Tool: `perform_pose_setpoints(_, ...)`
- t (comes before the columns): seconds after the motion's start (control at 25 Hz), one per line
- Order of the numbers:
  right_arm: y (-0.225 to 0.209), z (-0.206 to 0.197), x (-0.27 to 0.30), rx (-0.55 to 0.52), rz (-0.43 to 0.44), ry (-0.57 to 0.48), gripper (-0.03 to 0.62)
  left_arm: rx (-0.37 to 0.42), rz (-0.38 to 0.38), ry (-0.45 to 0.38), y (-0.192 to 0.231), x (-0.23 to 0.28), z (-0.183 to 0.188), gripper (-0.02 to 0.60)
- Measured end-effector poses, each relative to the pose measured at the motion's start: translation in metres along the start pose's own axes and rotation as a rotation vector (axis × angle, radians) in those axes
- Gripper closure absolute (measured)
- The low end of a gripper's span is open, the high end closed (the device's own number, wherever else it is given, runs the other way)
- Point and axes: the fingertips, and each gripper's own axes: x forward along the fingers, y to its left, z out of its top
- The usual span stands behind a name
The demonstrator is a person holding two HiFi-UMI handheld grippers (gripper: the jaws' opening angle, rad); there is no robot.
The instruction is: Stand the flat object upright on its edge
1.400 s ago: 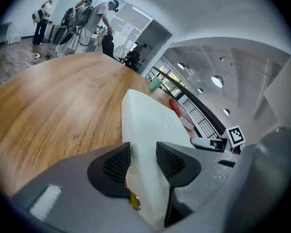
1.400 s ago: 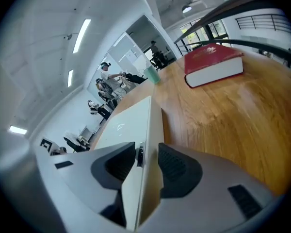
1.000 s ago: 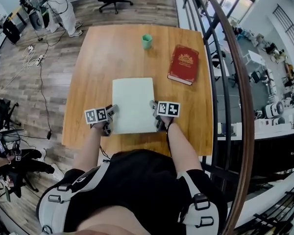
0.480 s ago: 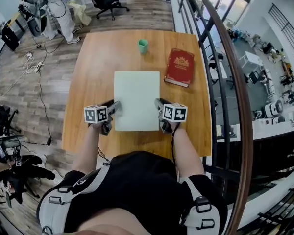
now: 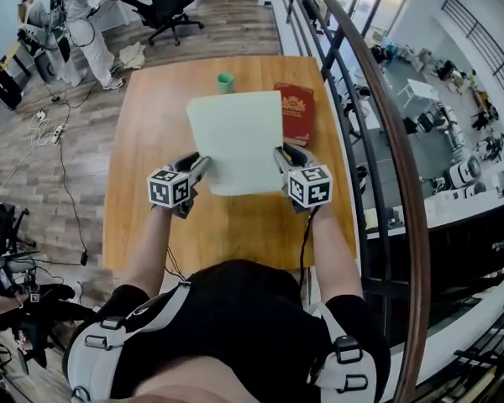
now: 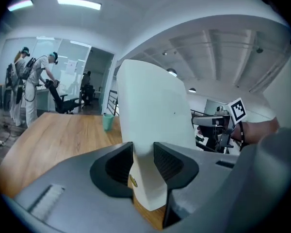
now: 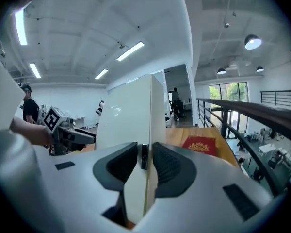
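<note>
White board (image 5: 238, 141), head view: tilted up over the wooden table (image 5: 143, 124), held at its near corners by the left gripper (image 5: 195, 168) and right gripper (image 5: 284, 159). It partly covers a red book (image 5: 297, 112).
Left gripper view: jaws closing, pads pressing the board's edge.
Right gripper view: jaws closing, board clamped edge-on between them.

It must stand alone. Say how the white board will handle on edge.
Probably stiff: the white board shows no sag though the left hand-held gripper and right hand-held gripper, jaws closing on it, hold only its near corners. Likely tippy: its edge is narrow.
</note>
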Motion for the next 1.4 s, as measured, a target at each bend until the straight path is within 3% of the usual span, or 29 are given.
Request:
perform_pose_setpoints(0.2,-0.025,0.013,-0.026,-0.072,-0.067,-0.074,0.491,0.13,0.001,-0.085,-0.027,0.017,0.026,0.455)
perform_pose_setpoints(0.4,-0.042,-0.002,-0.041,-0.131,-0.142,-0.084,0.494,0.218,0.02,-0.081,-0.041,0.04,0.026,0.457)
perform_pose_setpoints(0.56,-0.05,-0.012,-0.044,-0.18,-0.172,-0.094,0.496,0.221,0.024,-0.056,-0.045,0.055,0.016,0.462)
perform_pose_setpoints(0.88,-0.076,-0.05,-0.038,-0.243,-0.181,-0.01,0.499,0.219,0.09,-0.031,-0.058,0.077,-0.016,0.462)
perform_pose_setpoints(1.04,-0.082,-0.07,-0.036,-0.243,-0.17,0.009,0.503,0.221,0.108,-0.041,-0.063,0.076,-0.023,0.466)
perform_pose_setpoints(1.4,-0.09,-0.07,-0.028,-0.226,-0.209,-0.007,0.503,0.209,0.134,-0.033,-0.065,0.073,-0.03,0.483)
